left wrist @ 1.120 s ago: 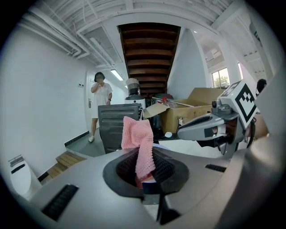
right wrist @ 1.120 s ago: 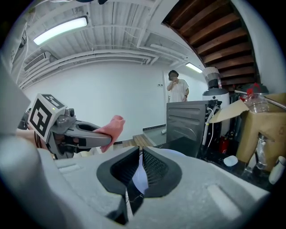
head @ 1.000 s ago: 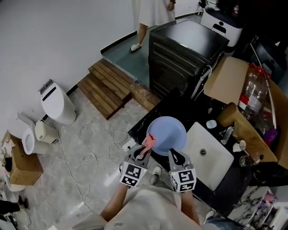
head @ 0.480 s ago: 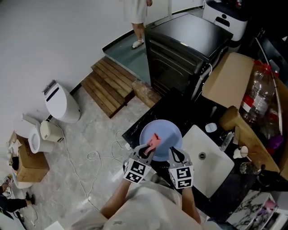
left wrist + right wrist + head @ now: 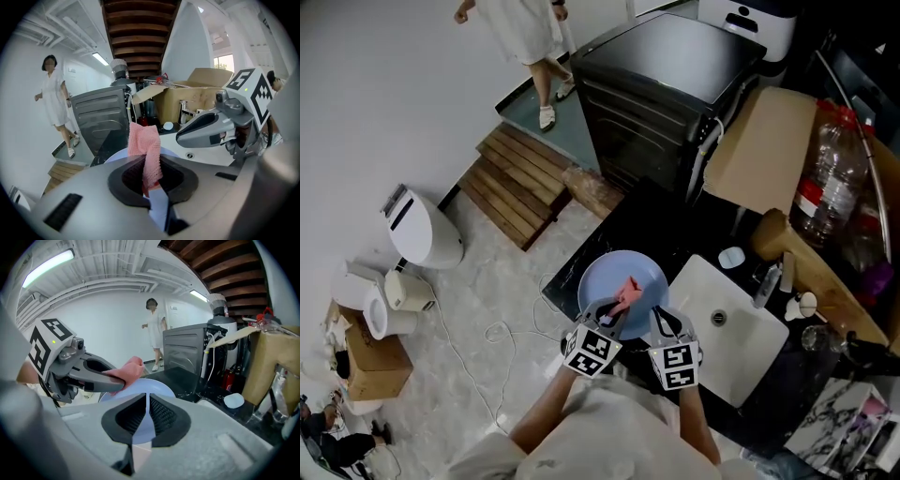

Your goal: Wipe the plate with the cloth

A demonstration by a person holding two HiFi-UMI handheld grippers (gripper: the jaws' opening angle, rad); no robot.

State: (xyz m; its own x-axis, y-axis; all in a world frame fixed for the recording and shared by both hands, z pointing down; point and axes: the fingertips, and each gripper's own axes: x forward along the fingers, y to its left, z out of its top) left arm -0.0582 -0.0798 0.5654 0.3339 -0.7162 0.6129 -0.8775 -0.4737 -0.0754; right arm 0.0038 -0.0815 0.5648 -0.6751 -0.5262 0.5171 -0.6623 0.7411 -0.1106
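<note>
**Left gripper clamps the pink knitted cloth, right gripper clamps the pale blue round plate**

The plate is over the near-left edge of the black countertop, just left of the white sink. Its near rim is pinched in the right gripper's closed jaws. The cloth, nipped in the left gripper's closed jaws, lies over the plate's middle. Whether it presses down is unclear. Wiping looks barely begun, so the strokes across the plate remain.

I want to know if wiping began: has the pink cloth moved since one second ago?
Yes. The cloth in the left gripper has shifted right, toward the white sink, from the plate's left rim to its middle.
</note>
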